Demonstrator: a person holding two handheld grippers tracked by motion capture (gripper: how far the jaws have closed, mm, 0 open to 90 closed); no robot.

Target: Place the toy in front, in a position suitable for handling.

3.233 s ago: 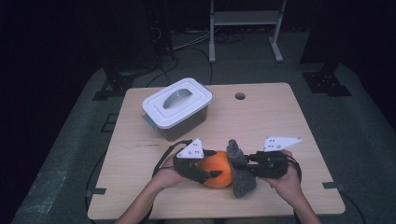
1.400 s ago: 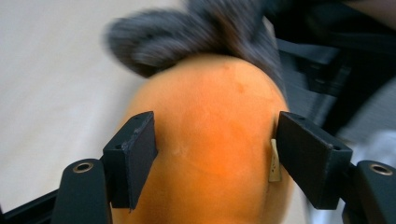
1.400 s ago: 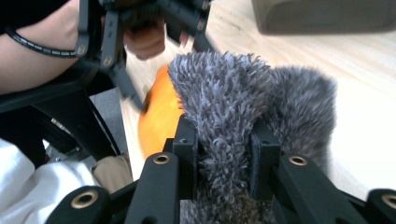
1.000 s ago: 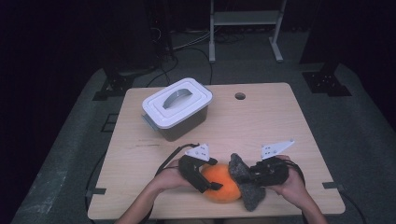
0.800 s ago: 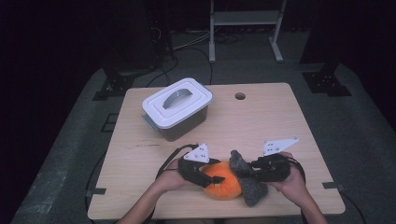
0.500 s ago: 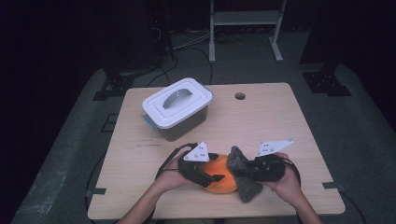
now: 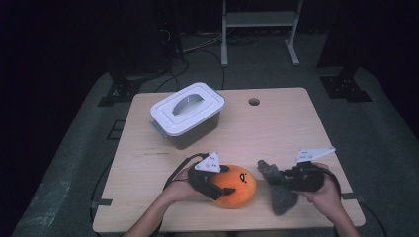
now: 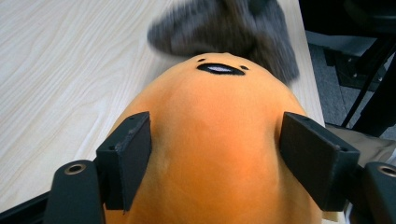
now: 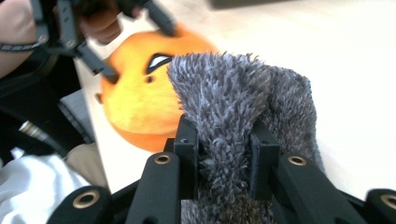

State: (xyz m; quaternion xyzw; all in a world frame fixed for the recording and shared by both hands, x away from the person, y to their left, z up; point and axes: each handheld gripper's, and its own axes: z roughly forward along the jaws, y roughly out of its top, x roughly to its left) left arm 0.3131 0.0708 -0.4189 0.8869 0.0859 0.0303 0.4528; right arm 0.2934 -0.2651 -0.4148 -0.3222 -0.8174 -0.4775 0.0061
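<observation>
An orange plush ball [image 7: 236, 185] with a small black face lies near the table's front edge. My left gripper [image 7: 217, 187] is shut on it, one jaw pressed into each side of the plush [image 8: 215, 93]. To its right my right gripper [image 7: 276, 178] is shut on a grey fuzzy cloth piece [image 7: 282, 200], which hangs down onto the table. In the right gripper view the grey fuzz [image 9: 224, 93] bunches up between the jaws, with the orange plush [image 9: 135, 102] and the left gripper [image 9: 133, 44] beyond. A small gap separates plush and cloth.
A closed plastic container [image 7: 187, 113] with a white handled lid stands at the back left of the wooden table [image 7: 276, 128]. A round cable hole [image 7: 254, 101] sits at the back middle. Dark floor and metal stand legs surround the table.
The grey fuzzy piece, earlier pressed against the orange plush, has come away to the right with my right gripper. The left gripper stays on the plush.
</observation>
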